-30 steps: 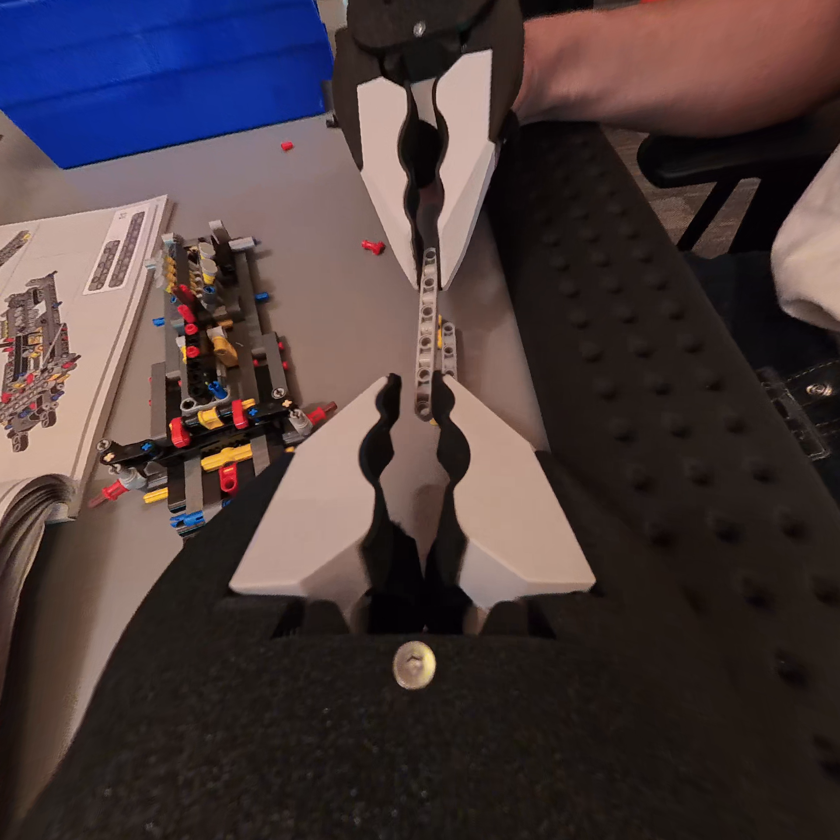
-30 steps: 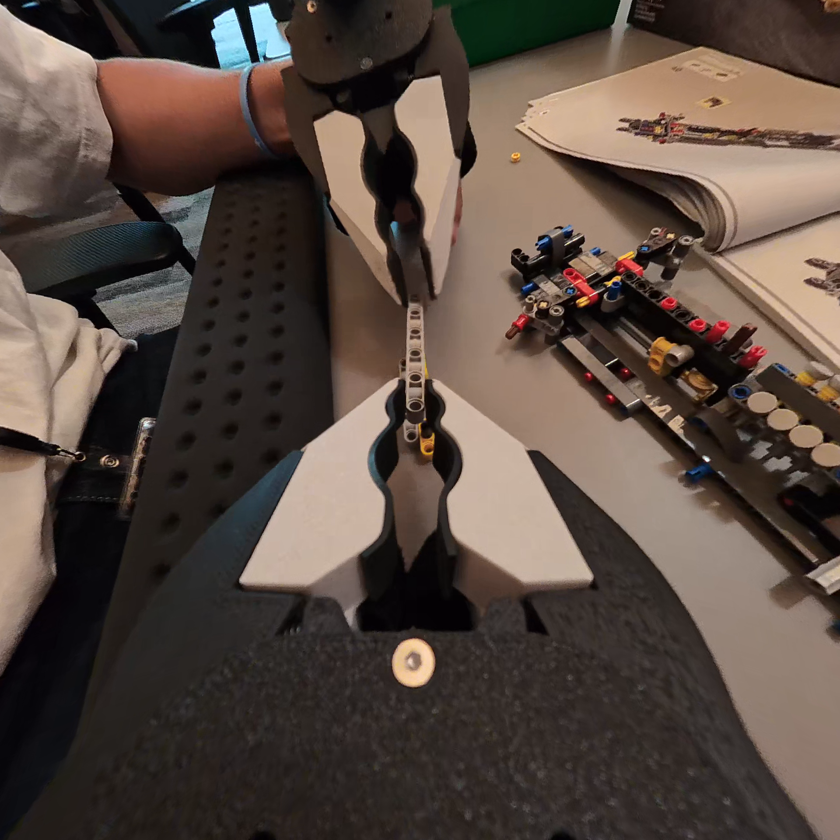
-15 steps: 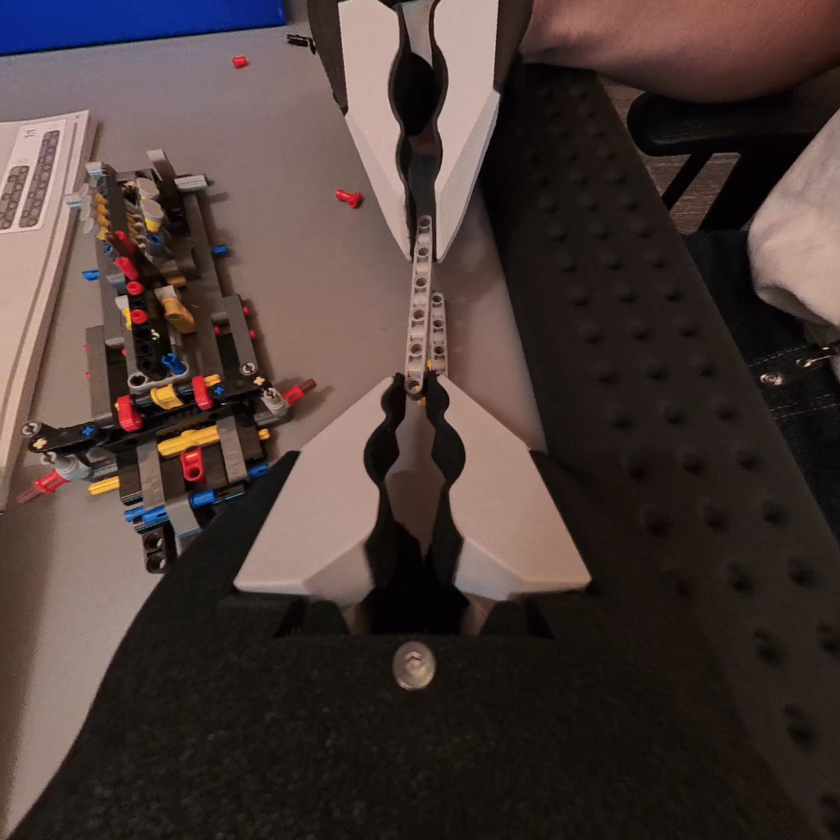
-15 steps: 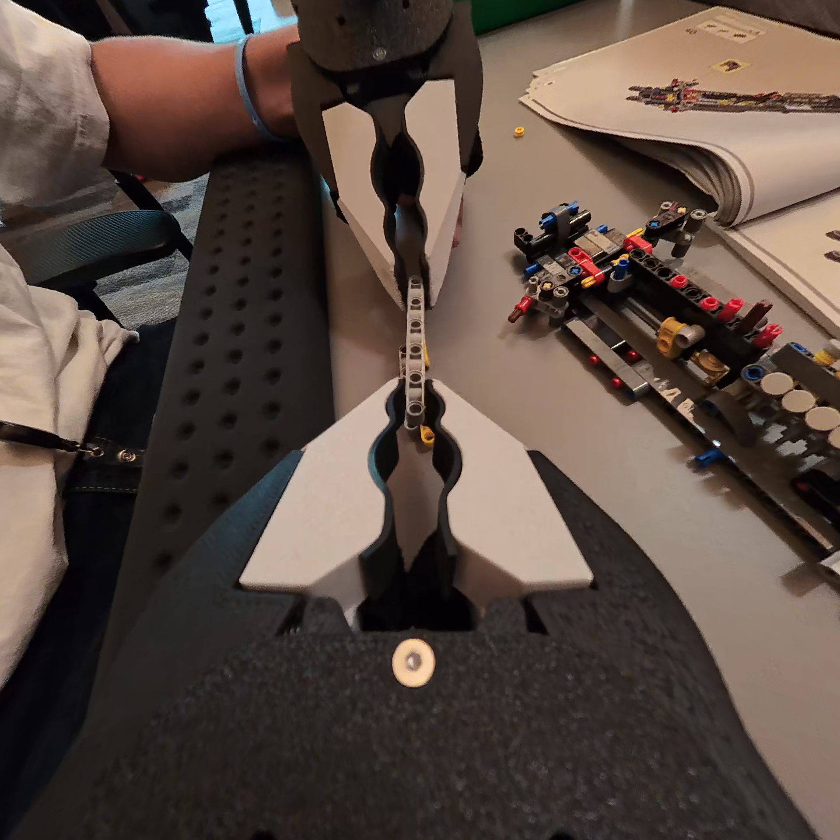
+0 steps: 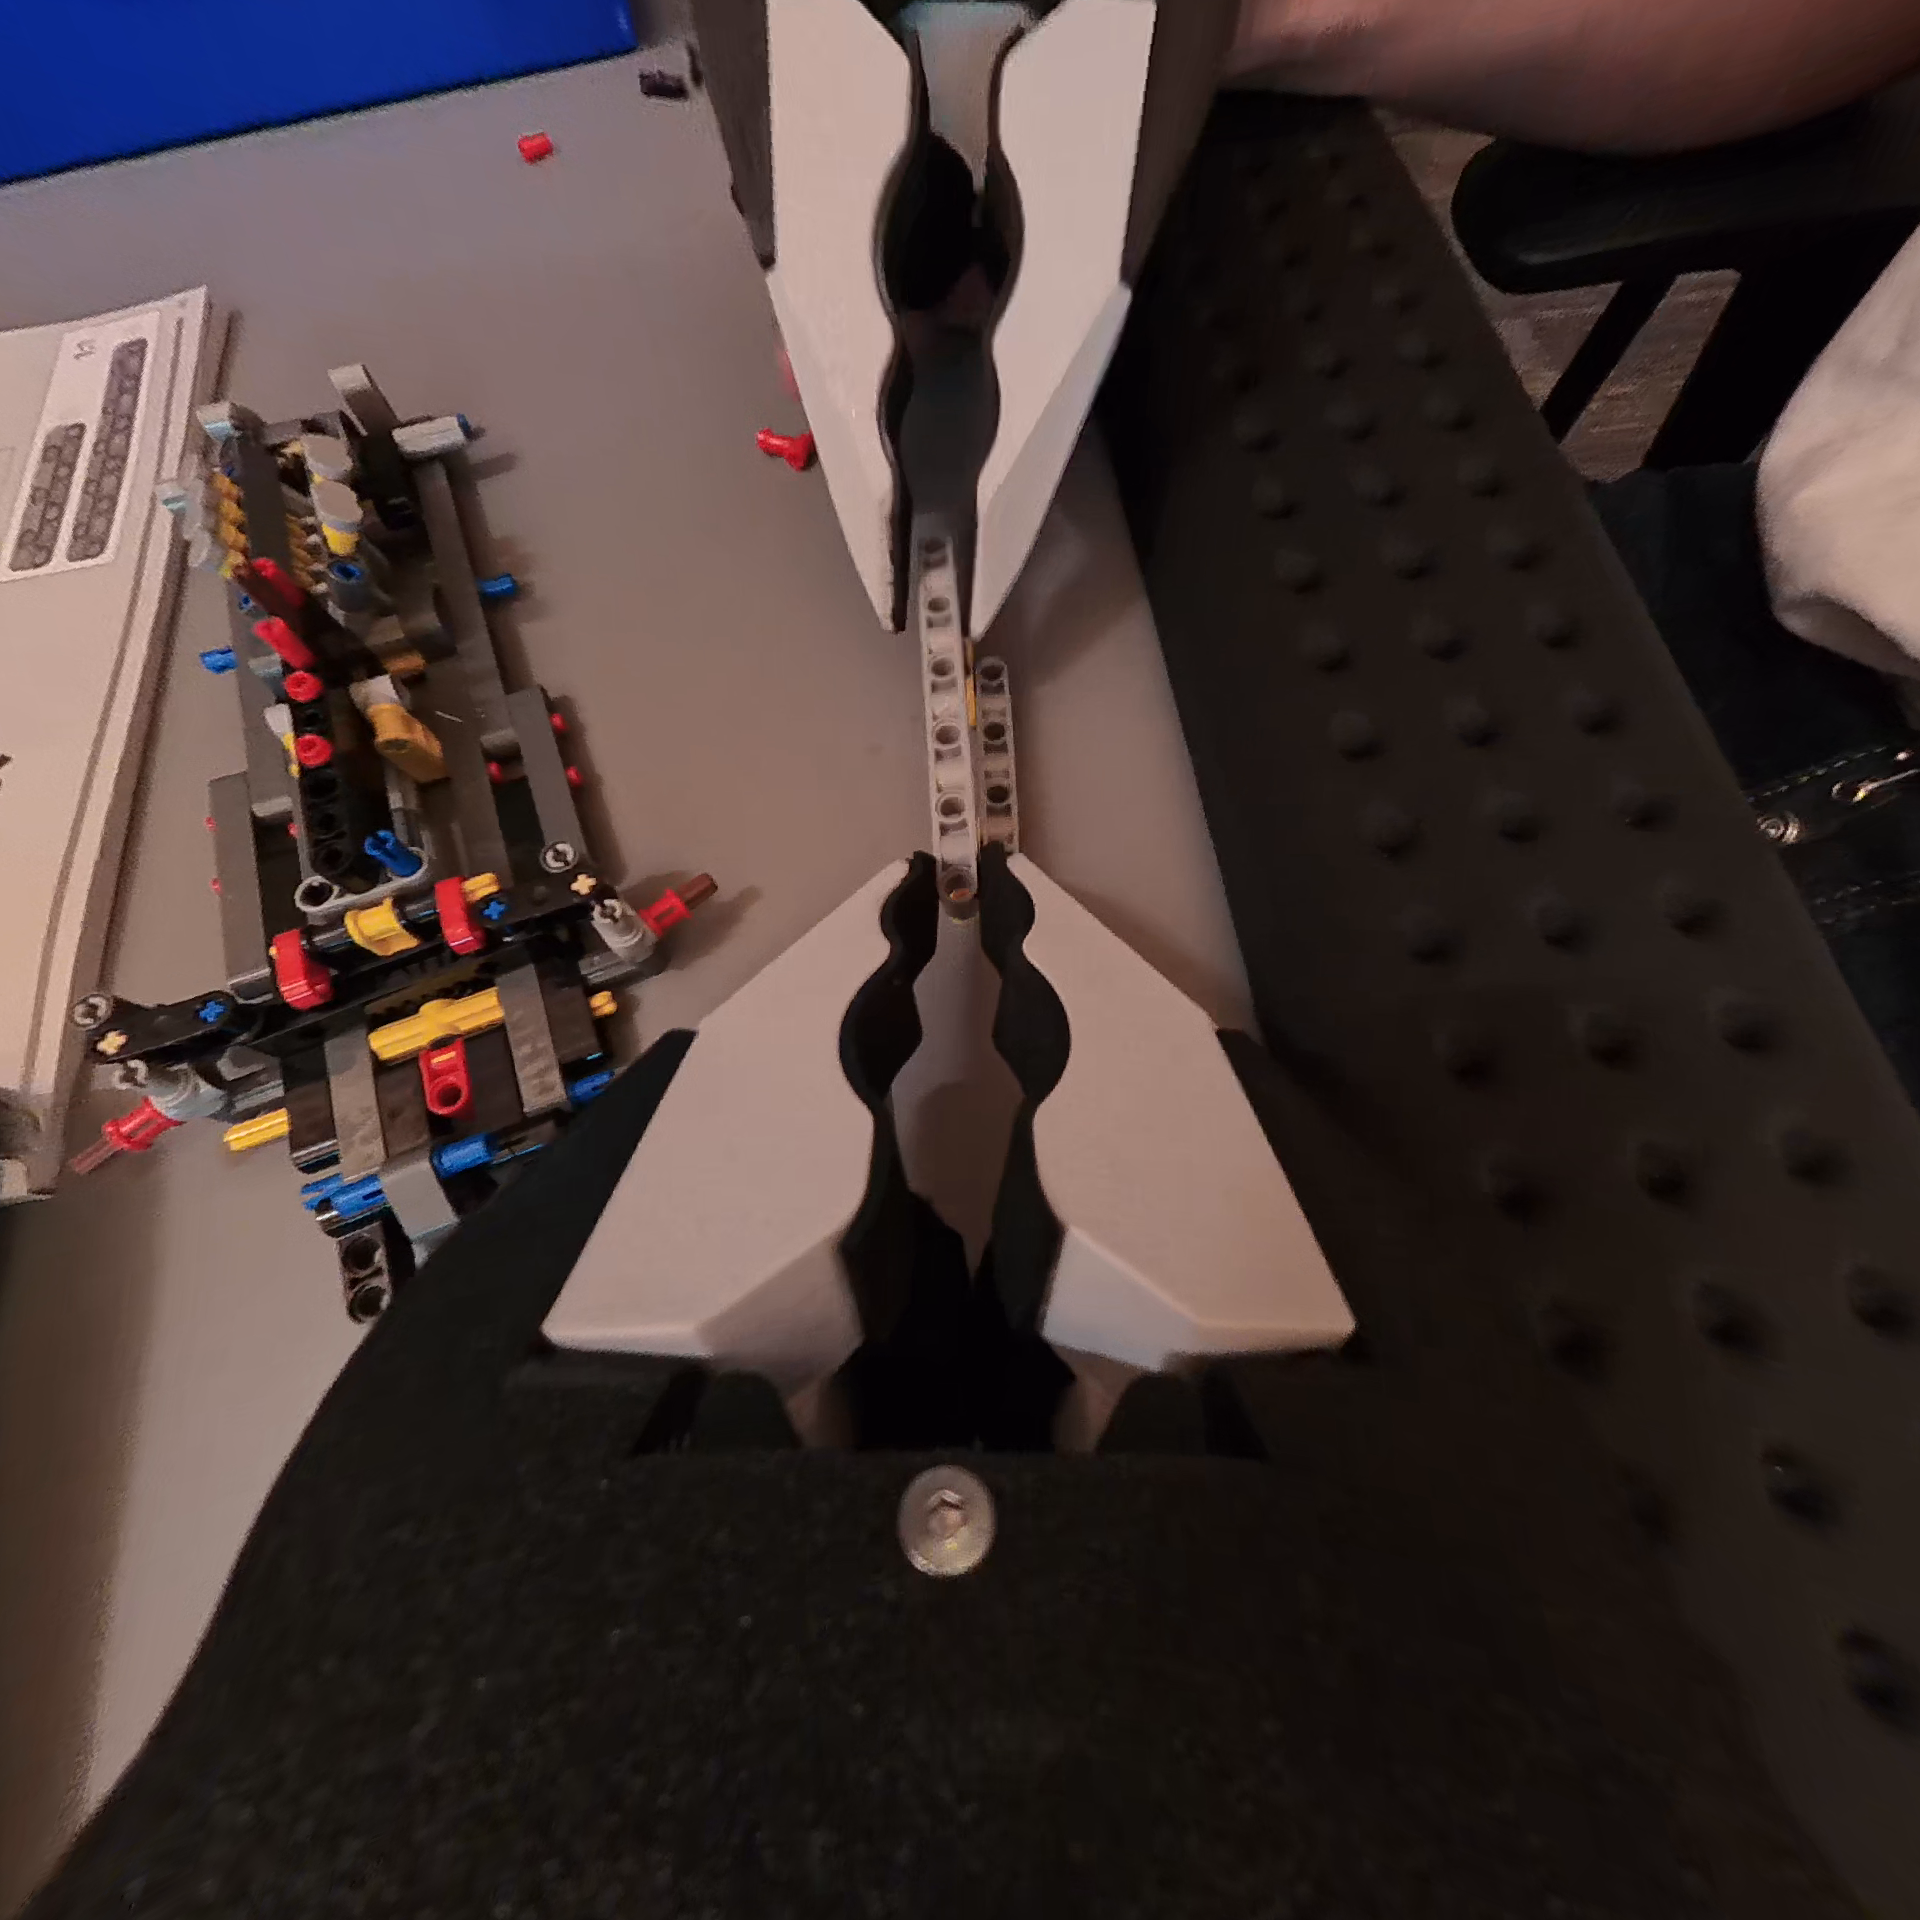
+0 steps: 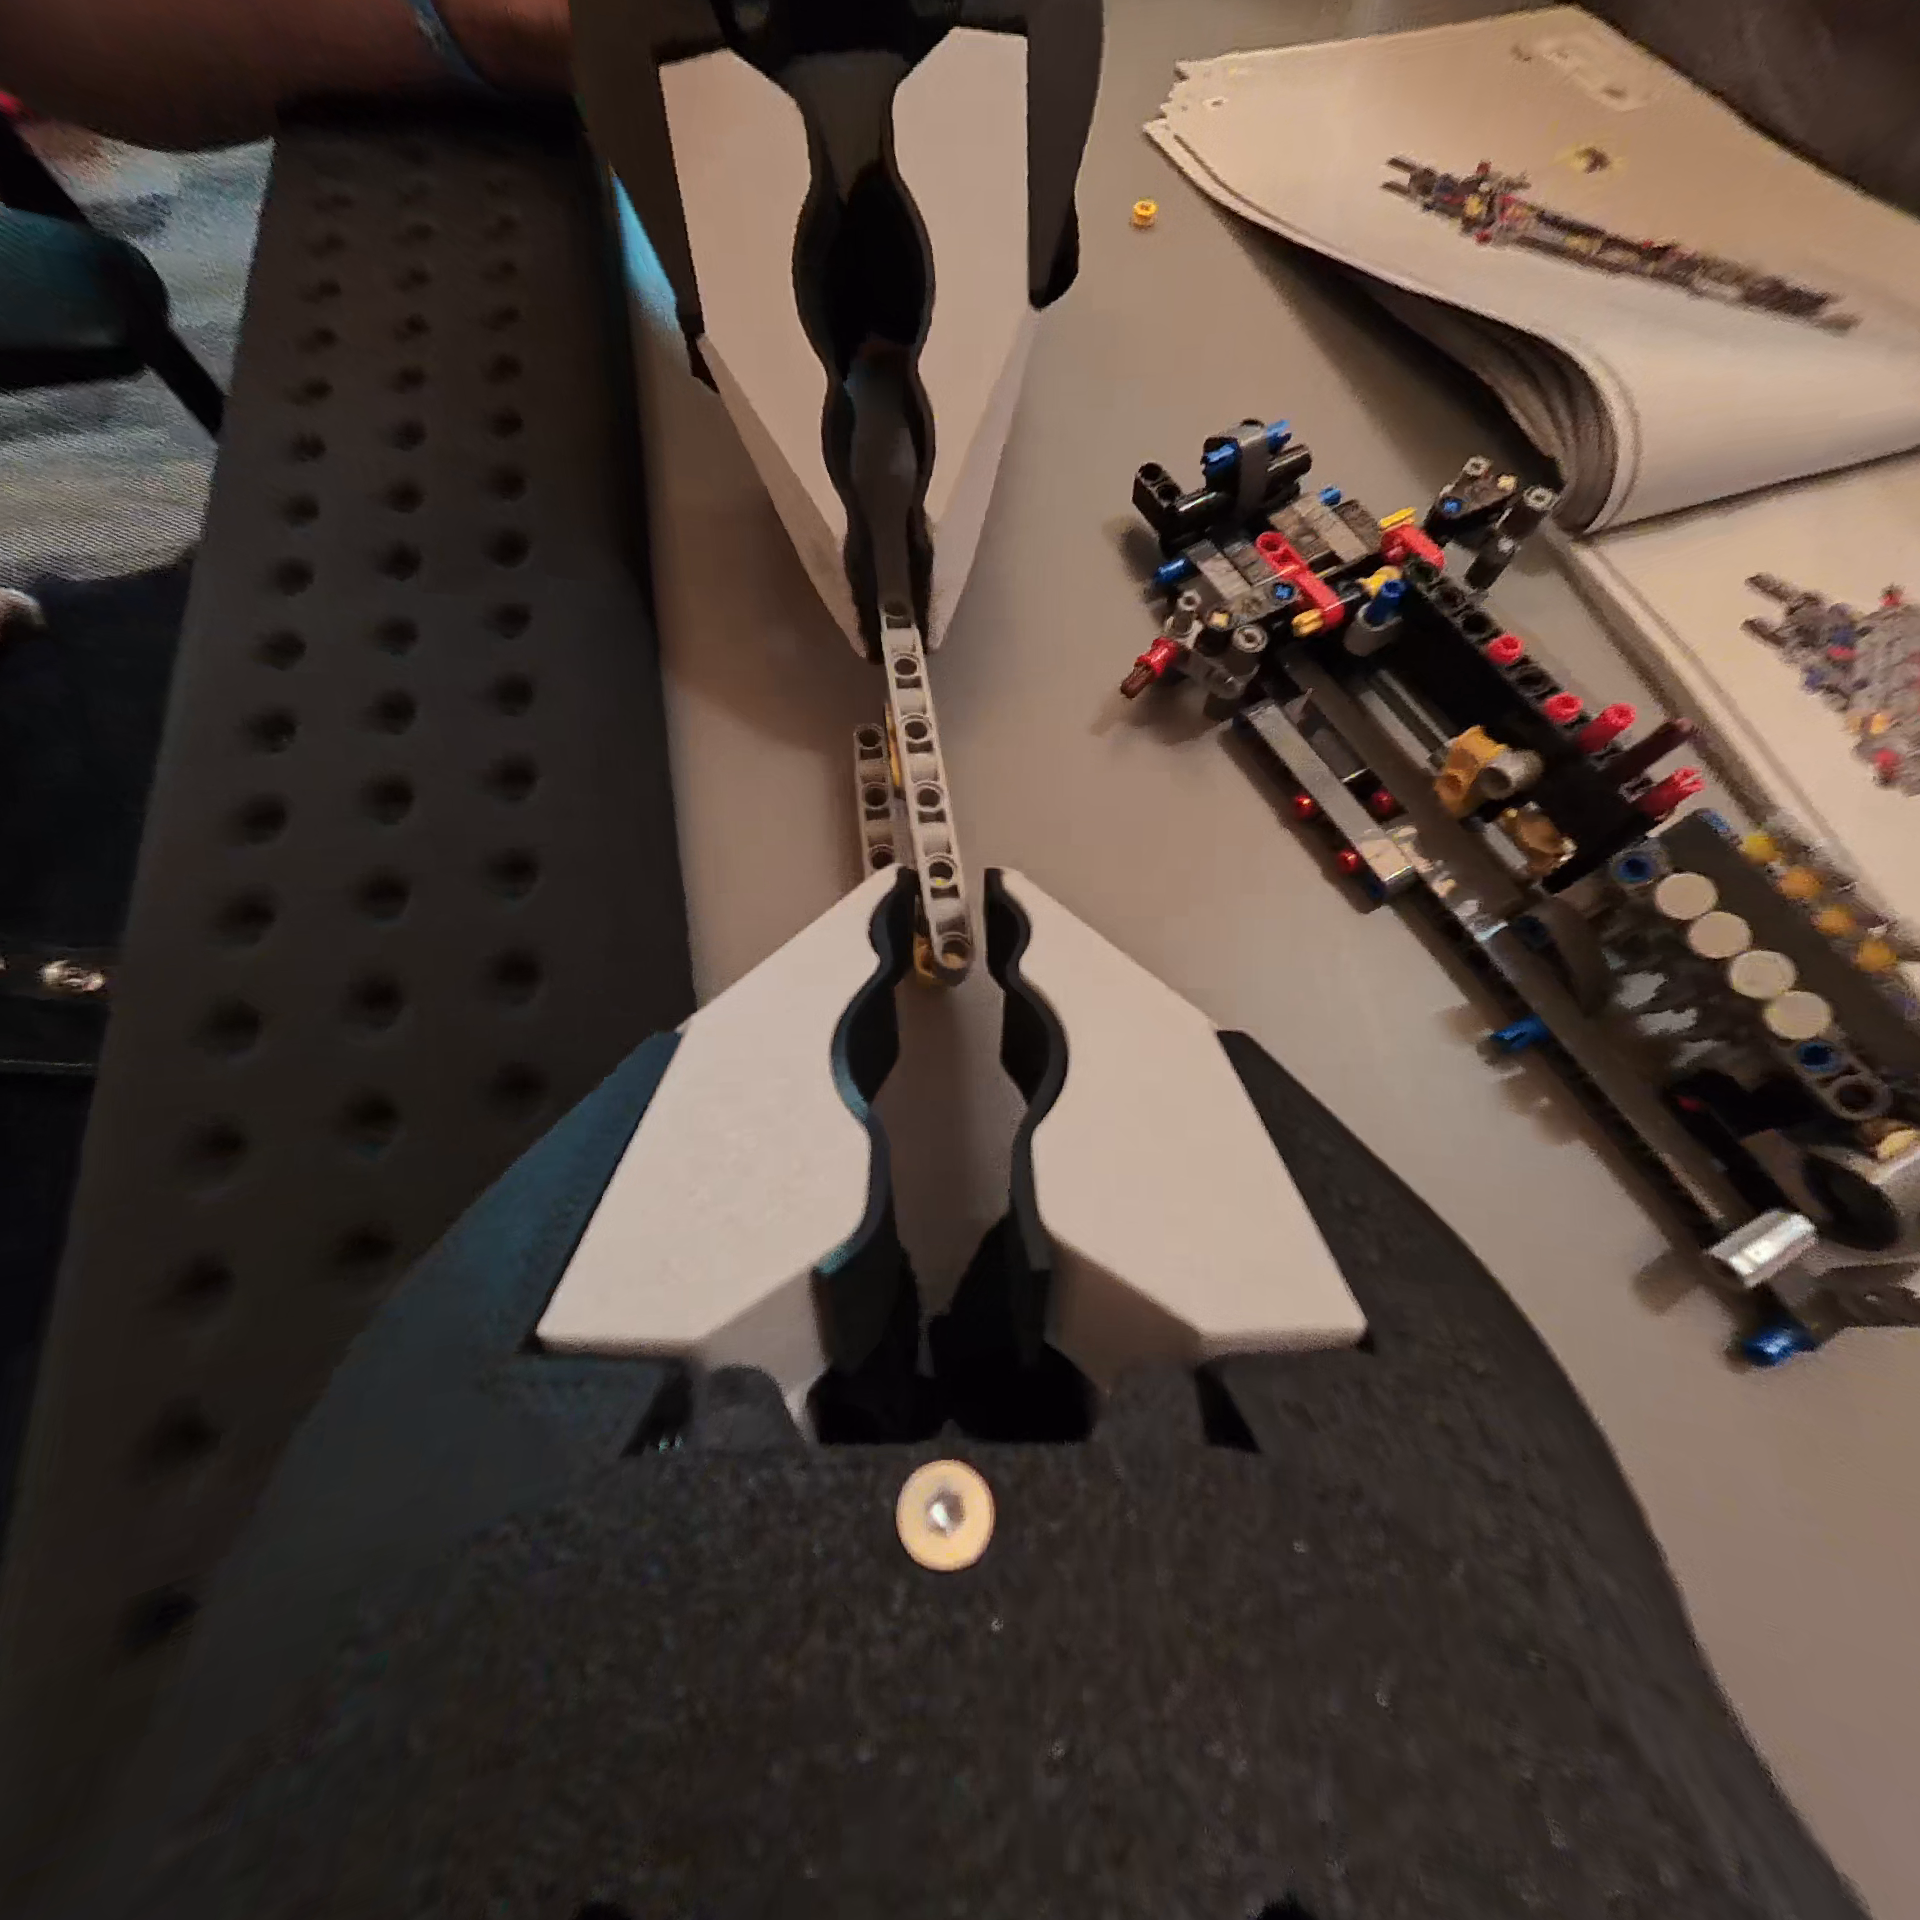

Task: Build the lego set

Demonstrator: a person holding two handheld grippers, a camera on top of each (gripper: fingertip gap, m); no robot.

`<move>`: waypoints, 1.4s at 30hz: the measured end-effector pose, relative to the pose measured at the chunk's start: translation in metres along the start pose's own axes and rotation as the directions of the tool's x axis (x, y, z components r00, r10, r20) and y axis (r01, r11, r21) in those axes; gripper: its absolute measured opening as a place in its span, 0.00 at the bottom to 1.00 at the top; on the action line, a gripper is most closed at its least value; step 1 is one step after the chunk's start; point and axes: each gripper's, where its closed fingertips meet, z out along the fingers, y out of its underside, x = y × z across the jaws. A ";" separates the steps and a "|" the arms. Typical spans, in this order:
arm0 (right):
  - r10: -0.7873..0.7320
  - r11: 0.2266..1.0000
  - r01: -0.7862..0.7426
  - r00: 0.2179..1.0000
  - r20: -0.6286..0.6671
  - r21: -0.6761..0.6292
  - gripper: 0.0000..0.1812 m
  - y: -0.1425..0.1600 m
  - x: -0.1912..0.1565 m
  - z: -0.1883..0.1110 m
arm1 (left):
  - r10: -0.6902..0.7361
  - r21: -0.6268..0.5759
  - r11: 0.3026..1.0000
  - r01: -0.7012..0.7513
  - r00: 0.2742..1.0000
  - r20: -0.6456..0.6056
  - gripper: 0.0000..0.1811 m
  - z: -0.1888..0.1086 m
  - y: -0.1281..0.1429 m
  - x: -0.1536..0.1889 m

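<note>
A light grey holed beam (image 5: 945, 727) with a shorter grey beam (image 5: 995, 748) pinned to its side hangs above the table between my two grippers, which face each other. My left gripper (image 5: 956, 868) is shut on the near end. My right gripper (image 5: 935, 613) is shut on the far end. In the right wrist view the beam (image 6: 920, 790) tilts slightly, with my right gripper (image 6: 943, 883) on one end and my left gripper (image 6: 899, 639) on the other. A yellow pin shows at the joint. The partly built model (image 5: 395, 831) lies on the table, apart from both grippers.
The model also shows in the right wrist view (image 6: 1455, 748). Open instruction booklets (image 5: 83, 623) (image 6: 1662, 312) lie beyond it. A black perforated strip (image 5: 1507, 831) runs along the table edge. Loose red pins (image 5: 784, 447), a small yellow piece (image 6: 1143, 211), a blue bin (image 5: 260, 73) and a person's arm (image 5: 1558, 73) are in view. Across from one pair of fingers to the other is roughly 6 cm.
The two grippers have drawn closer together along the beam. The beam now tilts a little in the right wrist view. Both grips have stayed shut.
</note>
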 end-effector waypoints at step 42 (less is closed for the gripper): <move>0.124 0.992 -0.118 0.982 0.140 -0.049 0.04 0.008 -0.007 0.001 | 0.027 -0.041 0.999 -0.027 1.000 -0.008 0.04 0.003 0.004 0.007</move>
